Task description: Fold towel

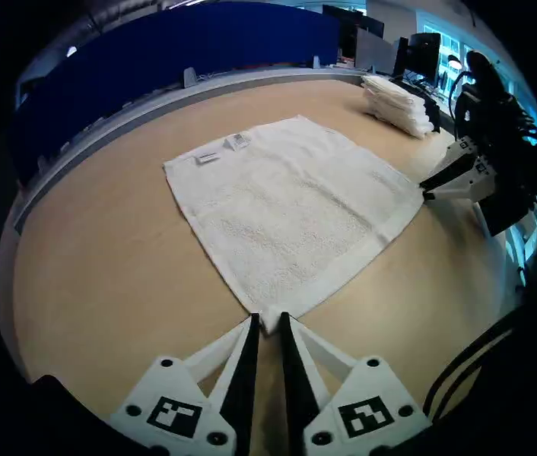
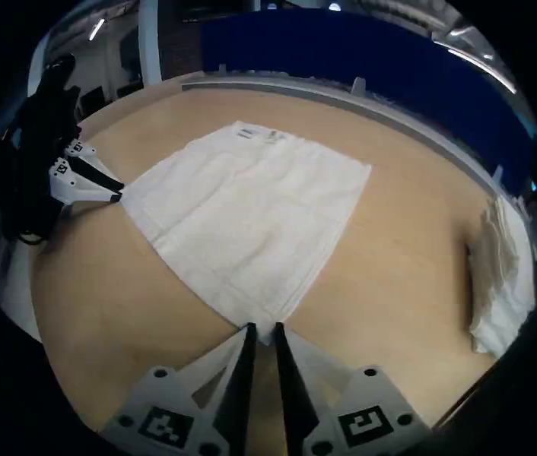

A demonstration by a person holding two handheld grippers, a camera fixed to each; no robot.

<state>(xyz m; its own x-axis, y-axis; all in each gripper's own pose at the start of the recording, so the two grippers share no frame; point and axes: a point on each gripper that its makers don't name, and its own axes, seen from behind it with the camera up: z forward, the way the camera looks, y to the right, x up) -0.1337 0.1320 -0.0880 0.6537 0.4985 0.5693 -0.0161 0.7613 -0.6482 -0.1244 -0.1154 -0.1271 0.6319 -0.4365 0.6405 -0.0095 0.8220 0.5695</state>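
**Two grippers pinch neighbouring corners of a spread towel**

The left gripper is clenched on one corner of the white towel. The right gripper is clenched on the next corner along the same edge. The towel lies flat and open on the wooden tabletop, with wood showing on every side. A stack of folded towels sits well apart.

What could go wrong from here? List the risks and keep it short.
1. The left gripper and right gripper each pinch only the very tip of a towel corner, so a corner may slip out when lifted.
2. The folded stack lies near the towel's far corner, so carrying the held corners across could brush it.
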